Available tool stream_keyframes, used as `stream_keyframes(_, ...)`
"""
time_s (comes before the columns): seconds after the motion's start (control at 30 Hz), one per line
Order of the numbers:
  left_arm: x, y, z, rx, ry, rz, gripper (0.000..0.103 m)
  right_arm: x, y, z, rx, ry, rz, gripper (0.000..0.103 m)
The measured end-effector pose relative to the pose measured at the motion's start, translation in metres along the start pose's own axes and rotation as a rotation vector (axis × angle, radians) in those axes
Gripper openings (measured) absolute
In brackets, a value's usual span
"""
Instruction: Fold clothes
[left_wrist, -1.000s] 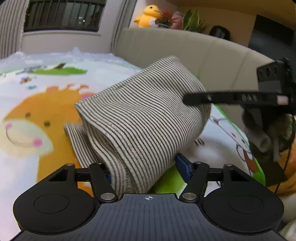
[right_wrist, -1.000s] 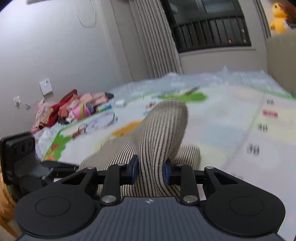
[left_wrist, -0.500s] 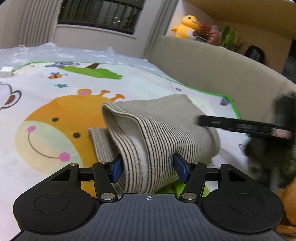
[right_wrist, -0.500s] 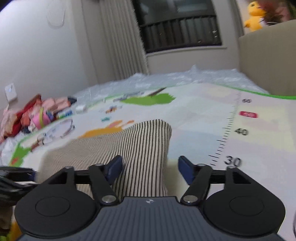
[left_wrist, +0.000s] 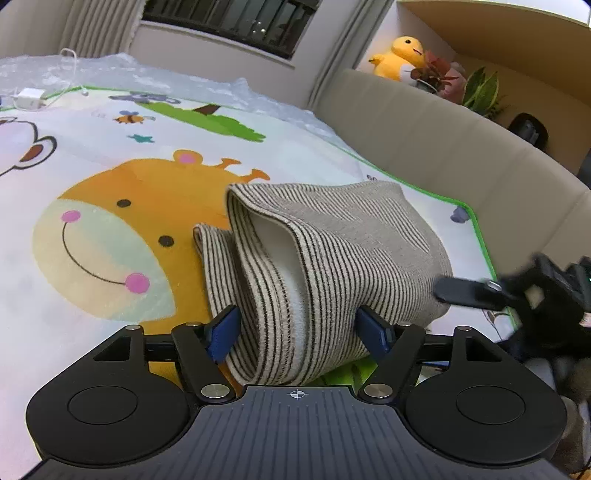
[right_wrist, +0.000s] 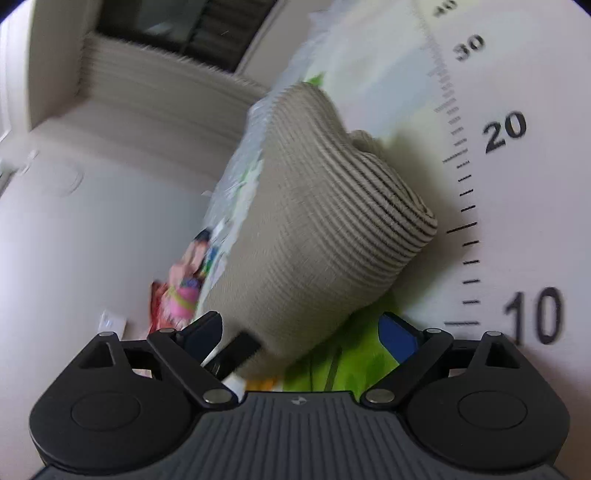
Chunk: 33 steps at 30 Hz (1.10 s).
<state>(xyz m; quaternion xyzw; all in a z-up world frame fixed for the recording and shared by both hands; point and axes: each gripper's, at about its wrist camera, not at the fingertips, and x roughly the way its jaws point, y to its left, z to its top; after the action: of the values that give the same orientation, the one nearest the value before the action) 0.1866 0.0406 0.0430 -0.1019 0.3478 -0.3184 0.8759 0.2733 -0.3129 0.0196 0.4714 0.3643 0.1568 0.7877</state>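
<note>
Striped garment (left_wrist: 332, 258): folded, lying crosswise on mat (left_wrist: 110, 147)
Left gripper (left_wrist: 299, 328): just opening, straddling near end (pads barely touching)
Right gripper (right_wrist: 303, 332): just opened wide, released, at far end

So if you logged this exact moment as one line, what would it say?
task: fold clothes | striped garment: folded, on play mat | left gripper: opening, garment between fingers | right gripper: opening, off garment

Beige black-striped garment (left_wrist: 332, 251), orange giraffe mat (left_wrist: 110, 229)

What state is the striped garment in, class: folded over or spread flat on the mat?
Folded over. The striped garment lies doubled on the mat, a rounded fold showing stacked layers and pale lining.
</note>
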Motion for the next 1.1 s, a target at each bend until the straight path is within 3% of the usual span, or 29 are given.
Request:
stream_keyframes(0.2, 0.005, 0.003, -0.001, -0.011, 0.002, -0.01, 0.08, 0.016, 0.008, 0.001, -0.042, -0.049, -0.037, 0.099)
stream_keyframes(0.37, -0.004, -0.002, 0.0, 0.035, -0.002, -0.051, 0.077, 0.019, 0.004, 0.007, -0.06, -0.075, -0.039, 0.087)
stream_keyframes(0.43, -0.02, -0.006, 0.006, 0.081, -0.025, -0.102, 0.079, 0.02, 0.0, 0.011, -0.062, -0.064, -0.023, 0.085)
stream_keyframes(0.5, -0.04, -0.006, 0.017, 0.111, -0.086, -0.143, 0.09, 0.018, -0.001, 0.015, -0.077, -0.062, -0.015, 0.085)
stream_keyframes(0.6, -0.057, -0.014, 0.04, 0.173, -0.172, -0.154, 0.095, 0.019, 0.002, 0.011, -0.127, -0.076, -0.023, 0.085)
stream_keyframes(0.67, -0.044, -0.026, 0.056, 0.277, -0.148, -0.136, 0.096, 0.018, 0.004, 0.008, -0.155, -0.085, -0.025, 0.085)
stream_keyframes(0.73, -0.011, -0.037, 0.069, 0.407, -0.079, -0.075, 0.096, 0.016, 0.004, 0.007, -0.166, -0.087, -0.018, 0.084)
stream_keyframes(0.8, 0.029, -0.037, 0.079, 0.473, -0.002, -0.006, 0.096, 0.014, 0.0, 0.011, -0.157, -0.077, 0.0, 0.081)
stream_keyframes(0.9, 0.083, -0.014, 0.088, 0.42, 0.098, 0.039, 0.099, 0.011, -0.007, 0.019, -0.142, -0.056, 0.028, 0.076)
stream_keyframes(1.0, 0.108, 0.017, 0.086, 0.246, 0.155, -0.029, 0.102, 0.01, -0.014, 0.027, -0.124, -0.039, 0.062, 0.074)
stream_keyframes(1.1, 0.109, 0.038, 0.076, 0.111, 0.168, -0.085, 0.102, 0.007, -0.019, 0.032, -0.12, -0.029, 0.085, 0.071)
